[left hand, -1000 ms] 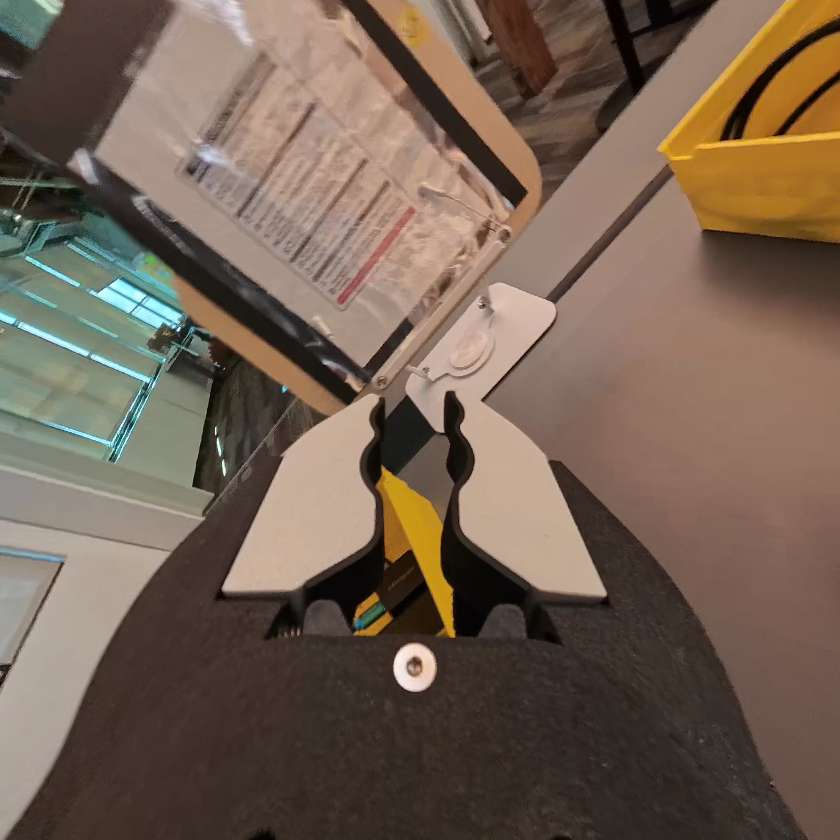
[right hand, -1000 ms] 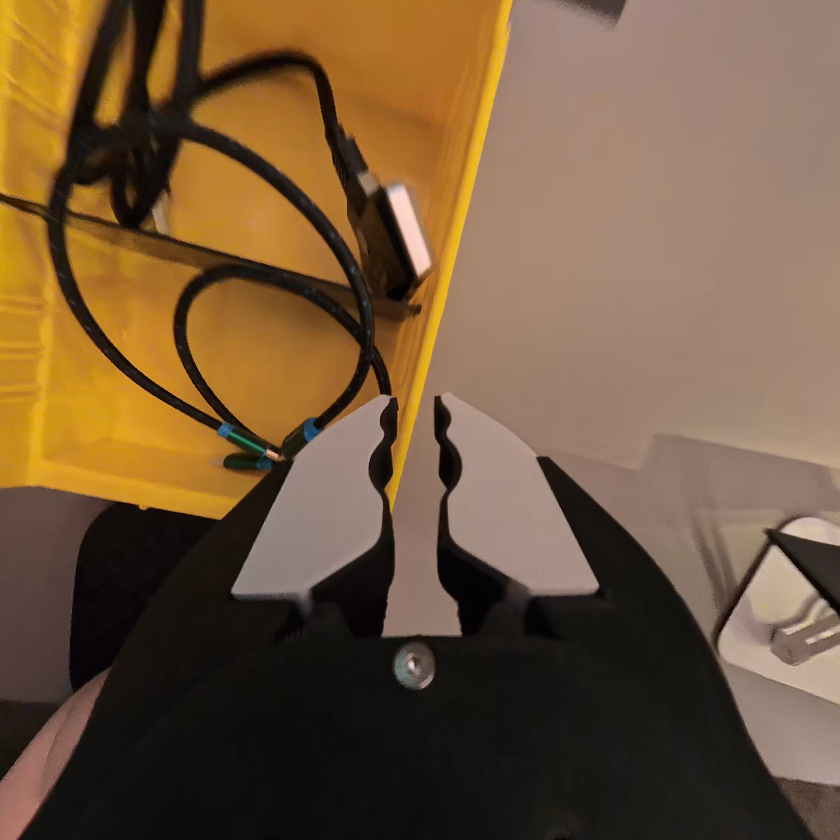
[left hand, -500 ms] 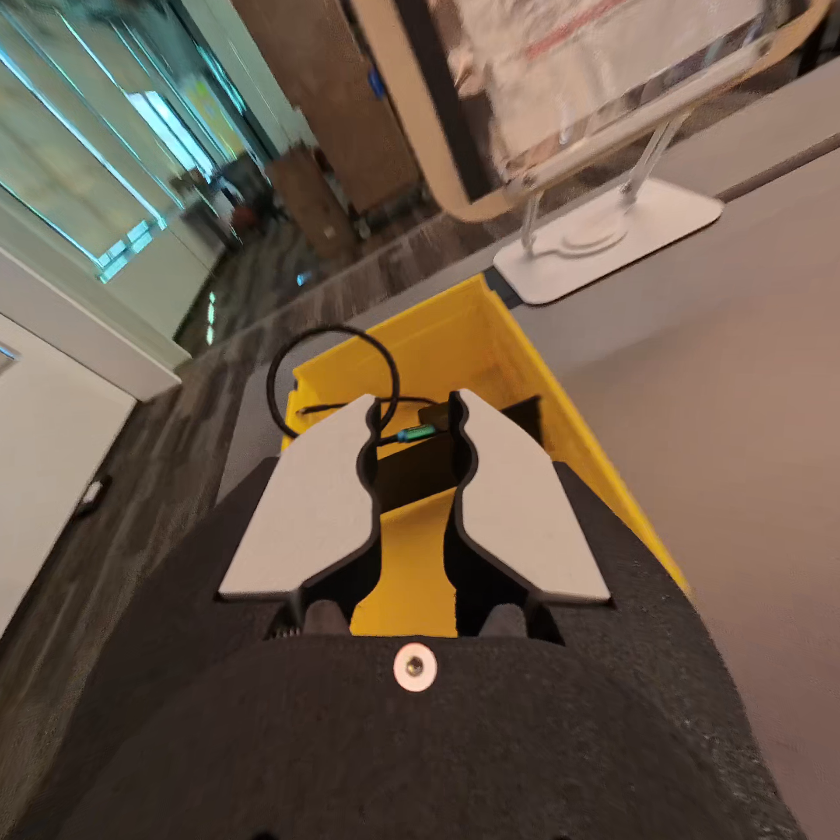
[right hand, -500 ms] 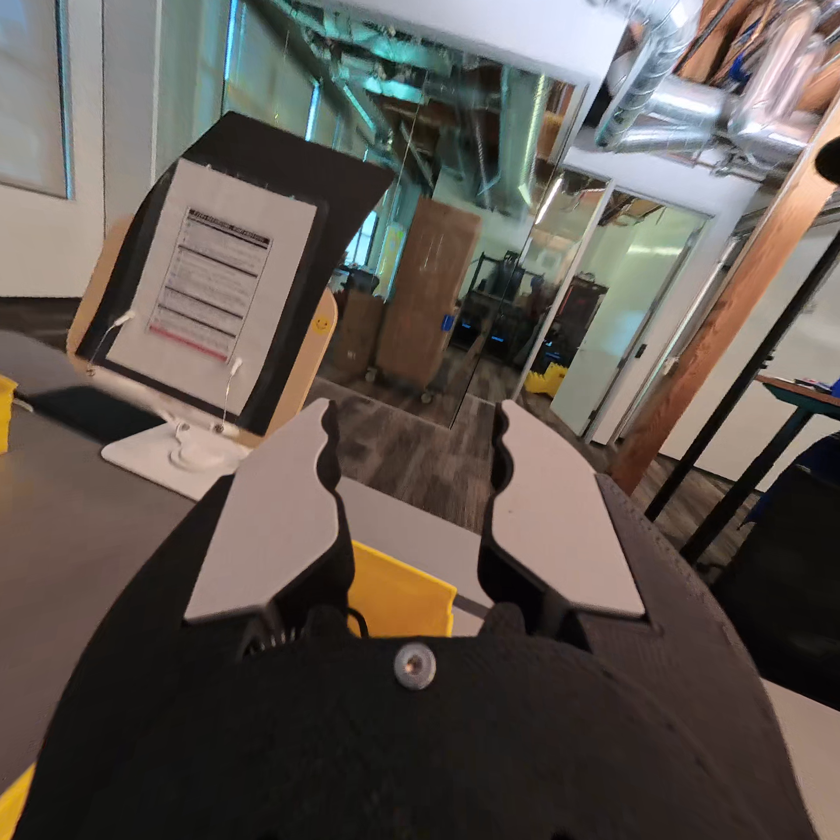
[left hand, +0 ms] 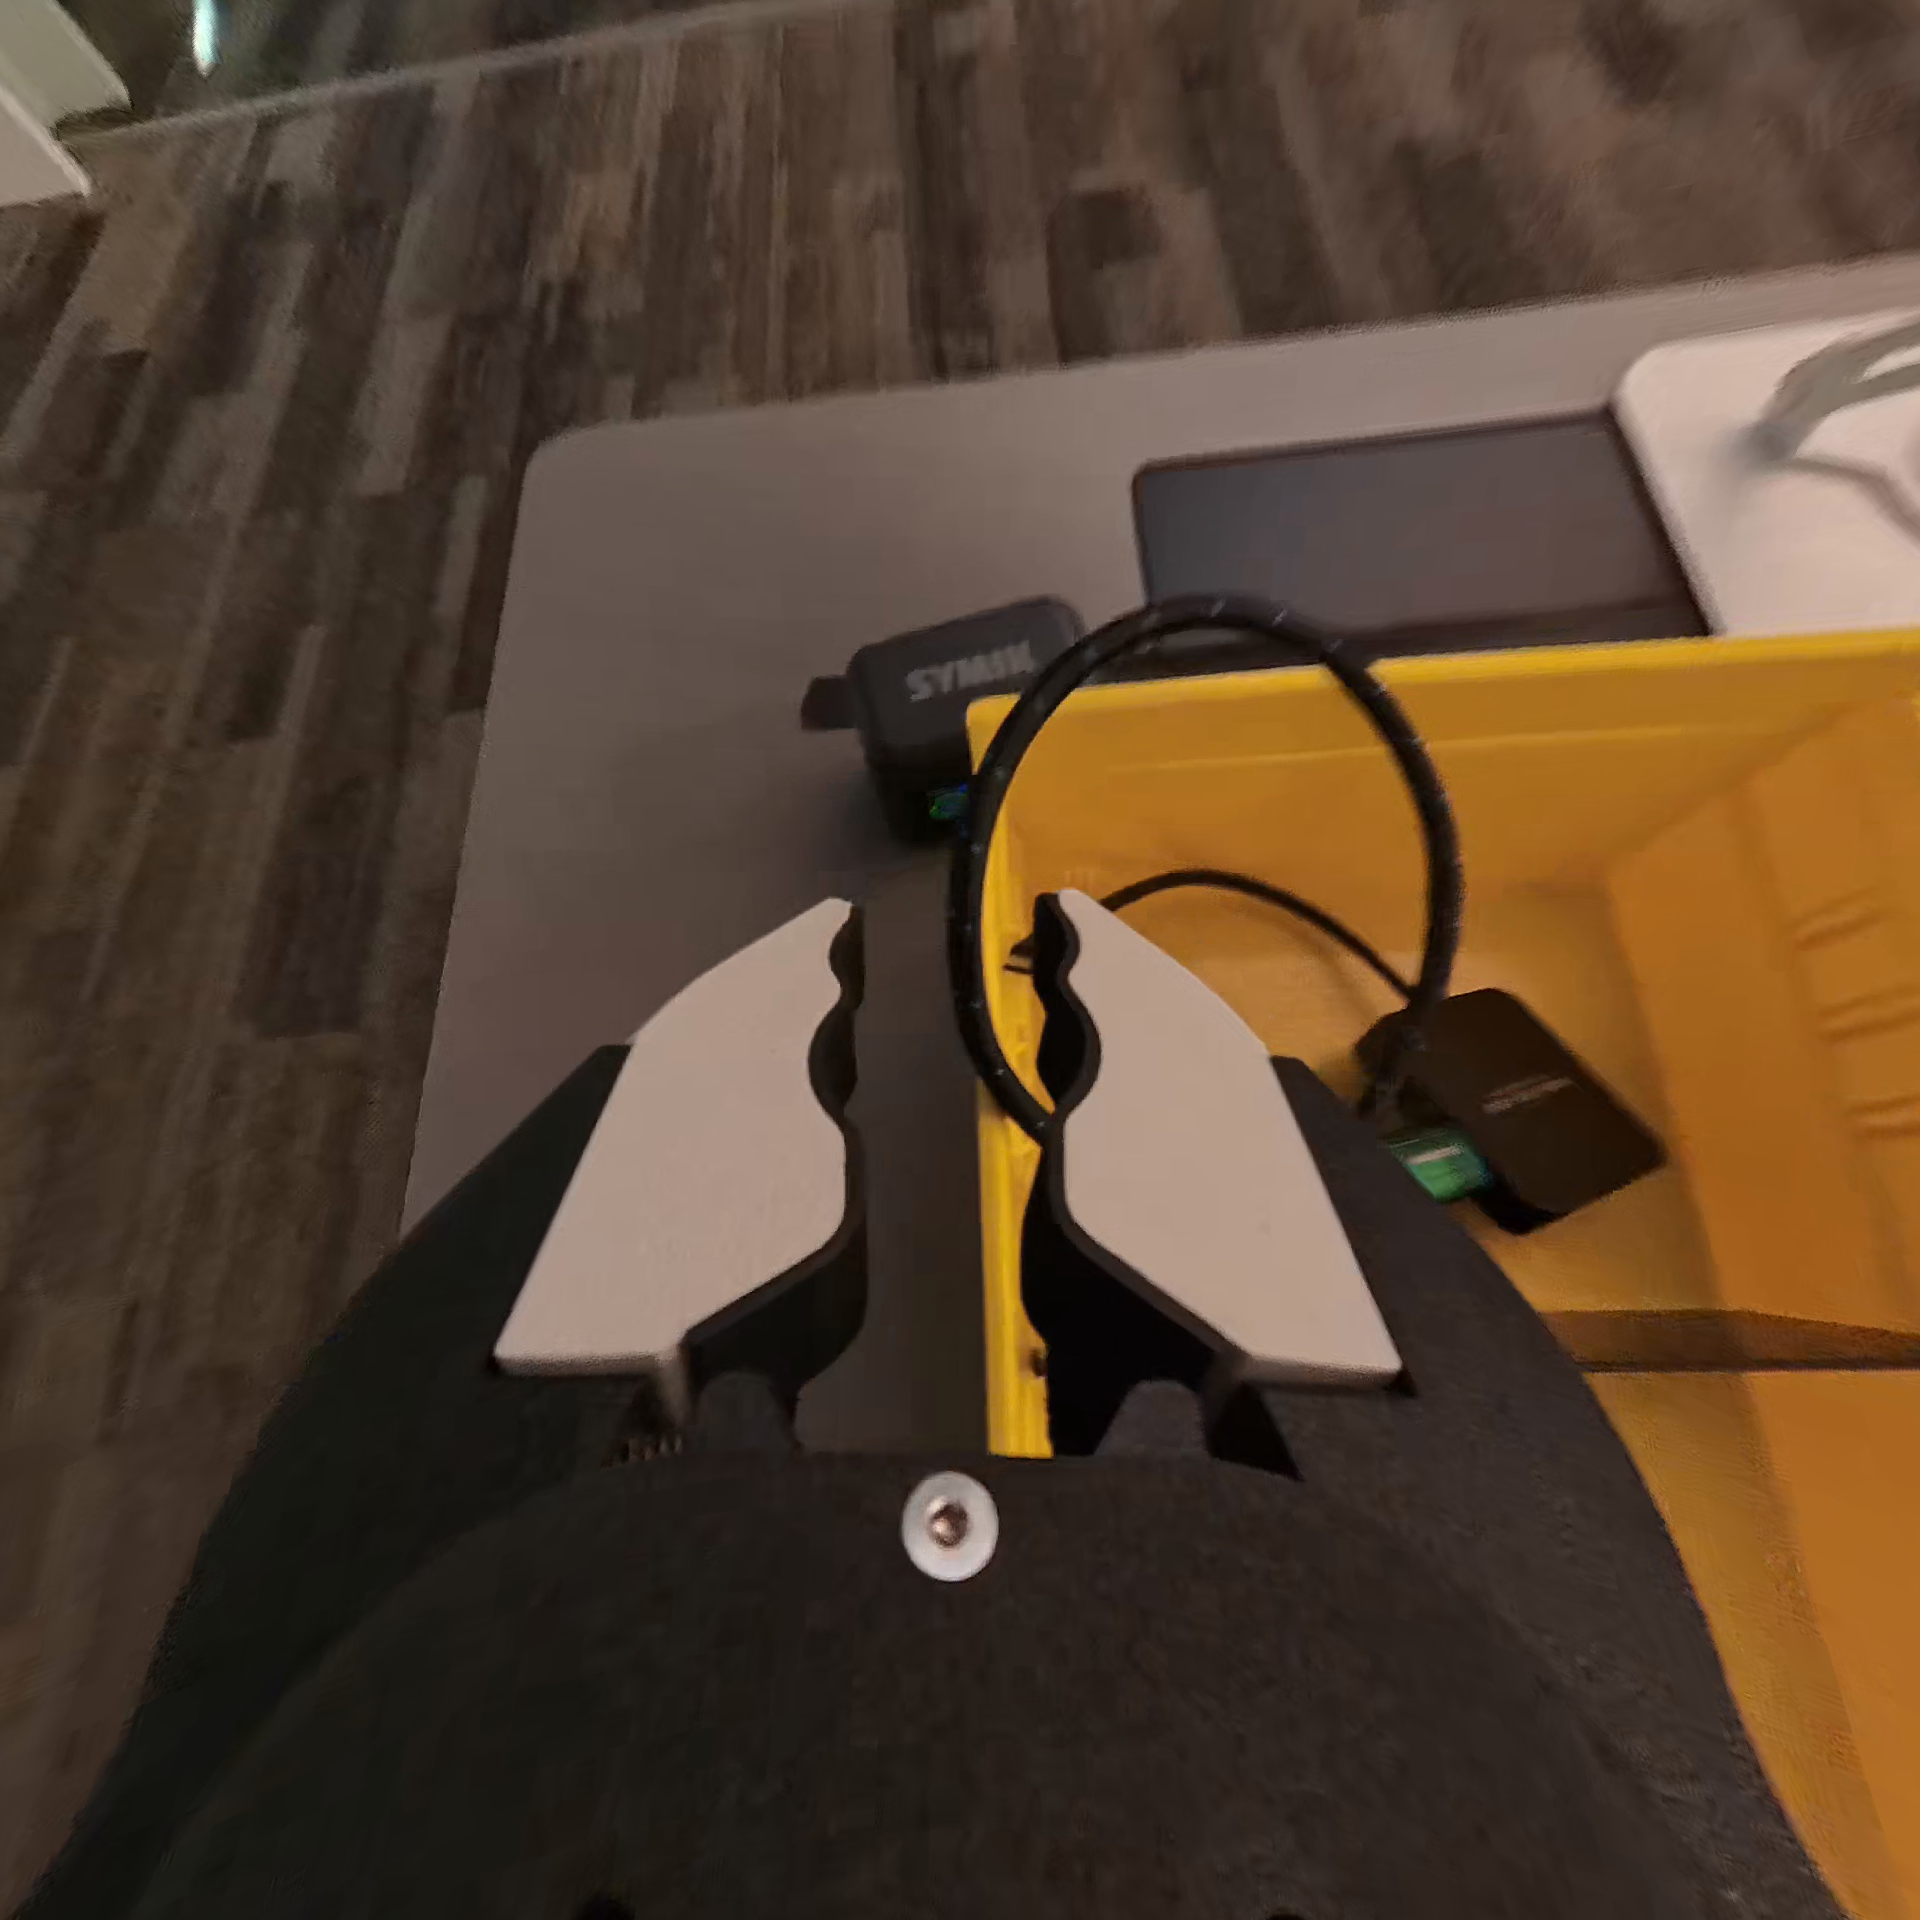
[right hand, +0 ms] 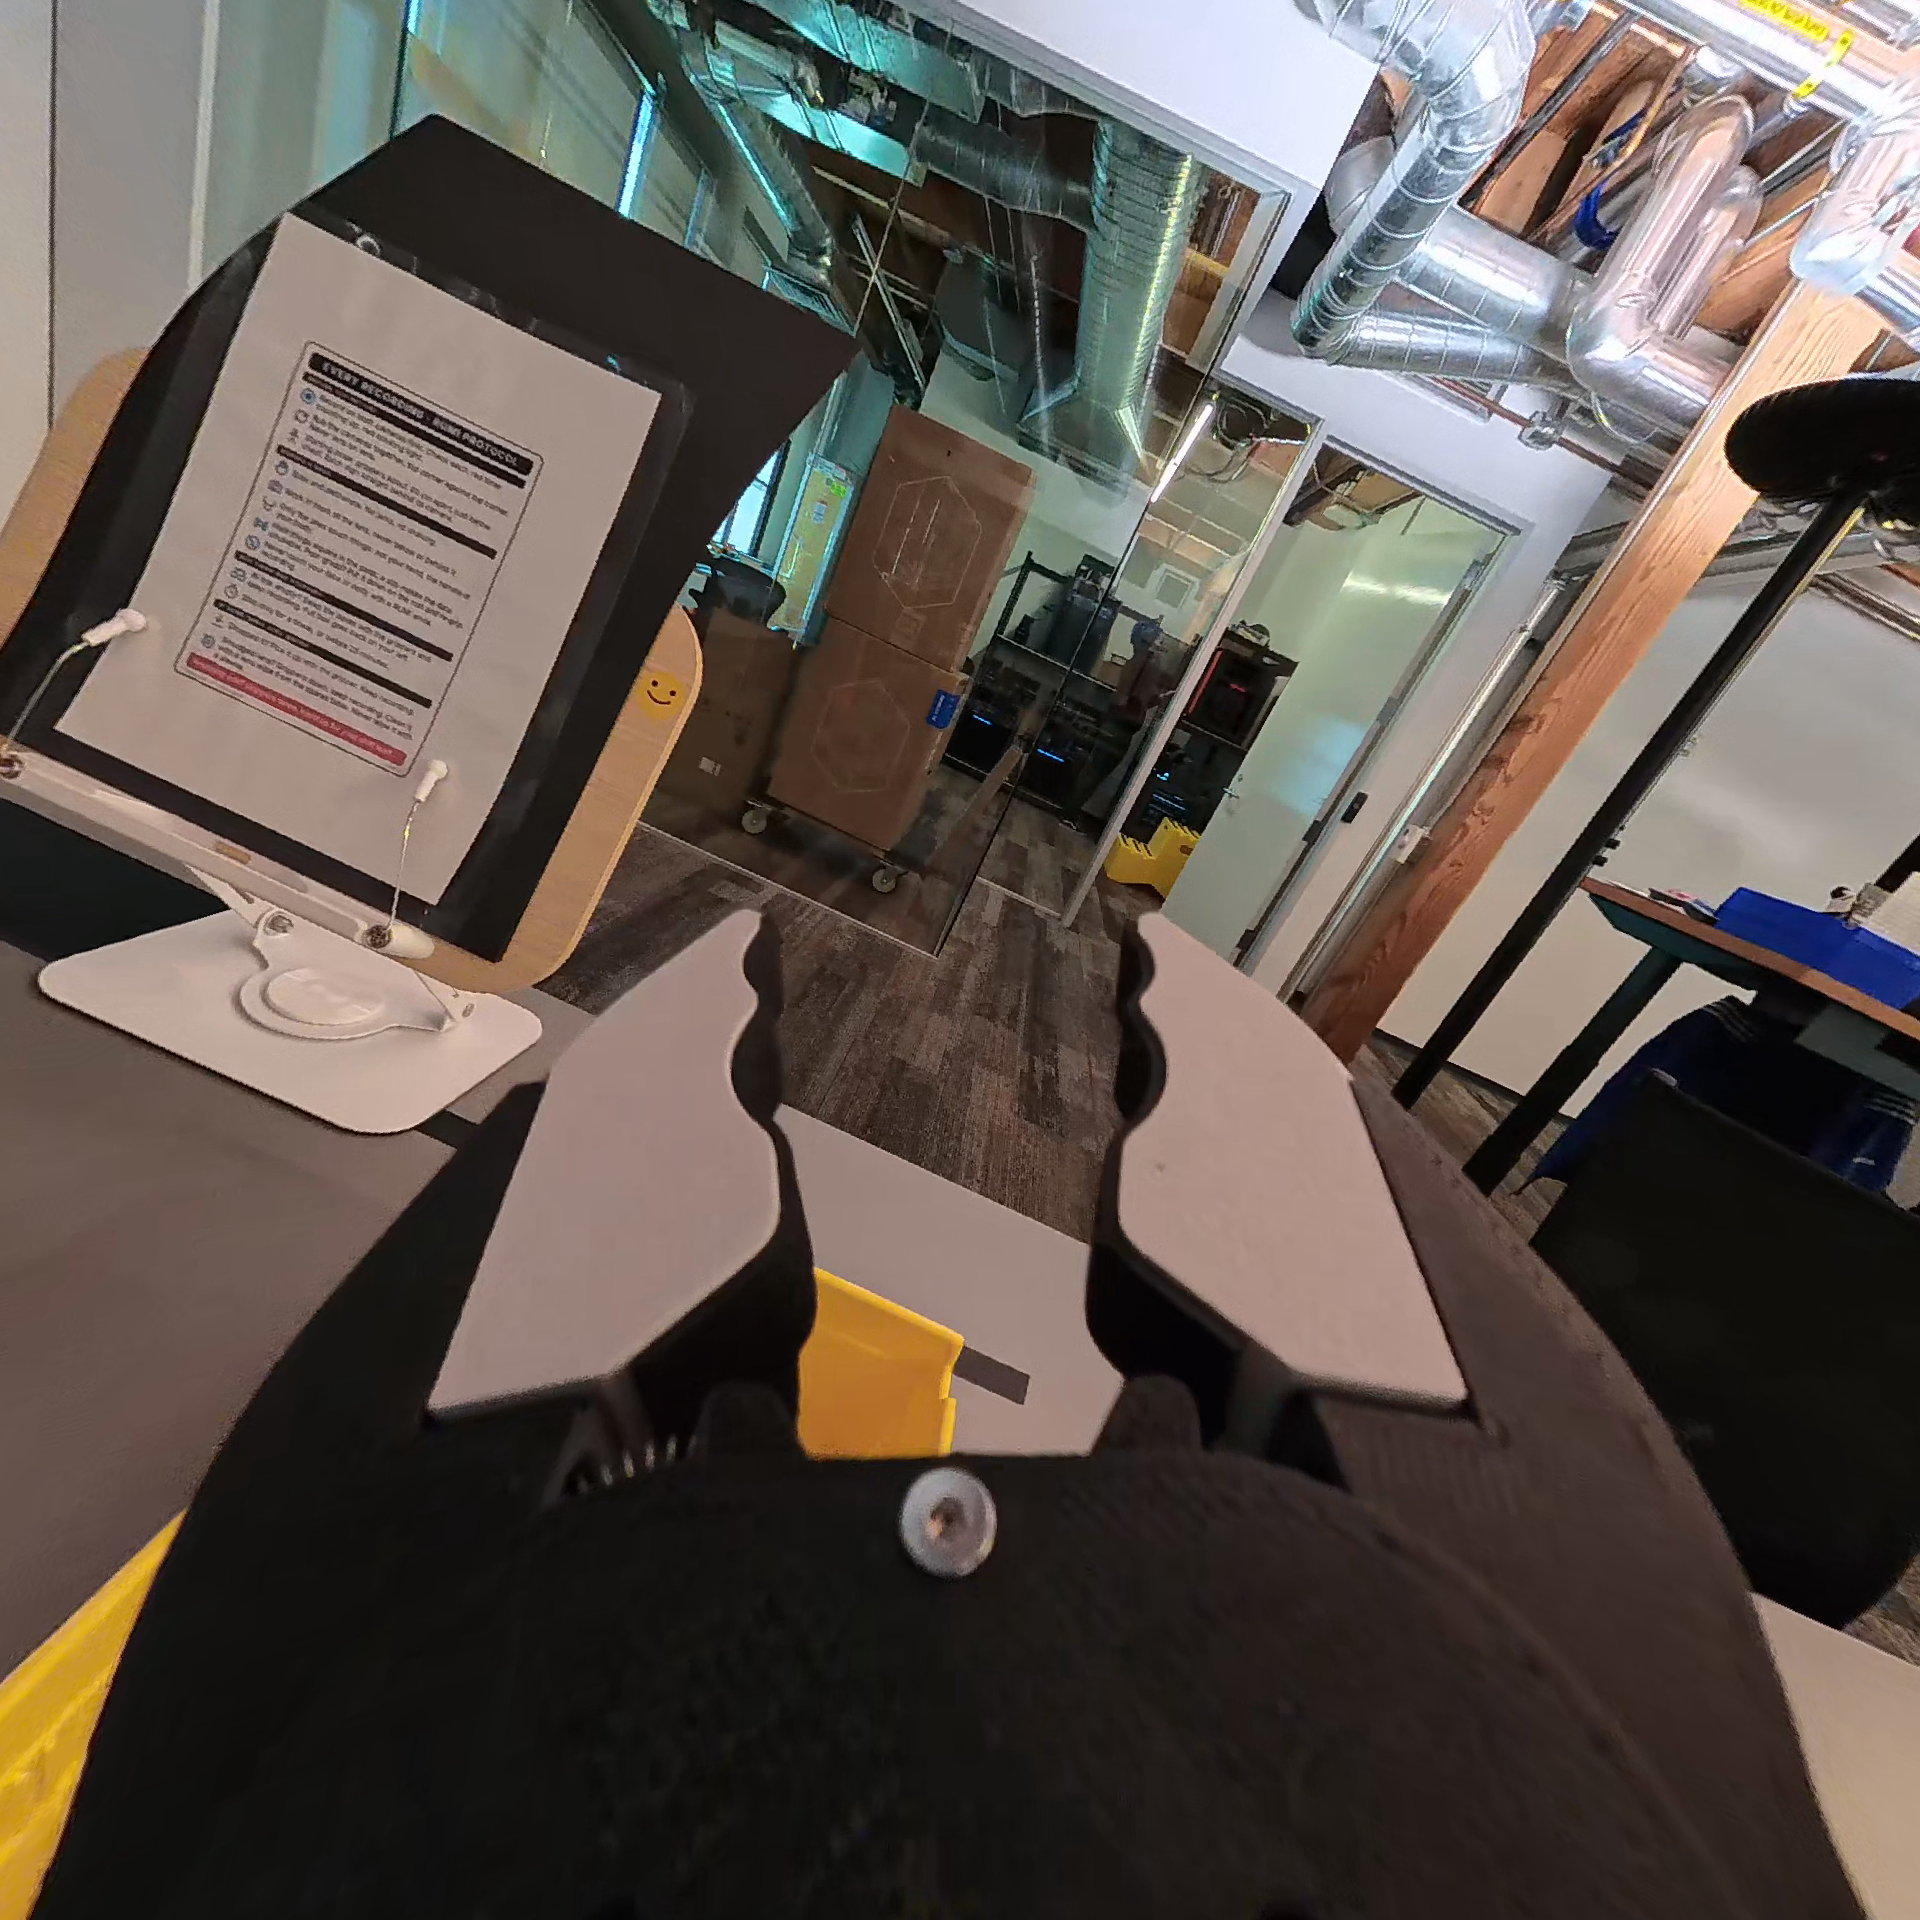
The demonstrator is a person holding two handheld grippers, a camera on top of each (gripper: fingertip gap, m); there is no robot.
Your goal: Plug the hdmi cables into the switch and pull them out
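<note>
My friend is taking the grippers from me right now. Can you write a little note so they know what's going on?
Left hand-held gripper: open, empty, over the near wall of the yellow bin.
Right hand-held gripper: open, empty, pointing out at the room.
In the bin: the black switch with a green-ended plug at its side, and a looping black cable.
Whether any step is done can't be told; nothing is held.

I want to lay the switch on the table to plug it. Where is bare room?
Bare grey table lies left of the yellow bin, out to the table's corner. Behind the bin it is crowded: a black adapter, a dark pad, a white stand base.
</note>
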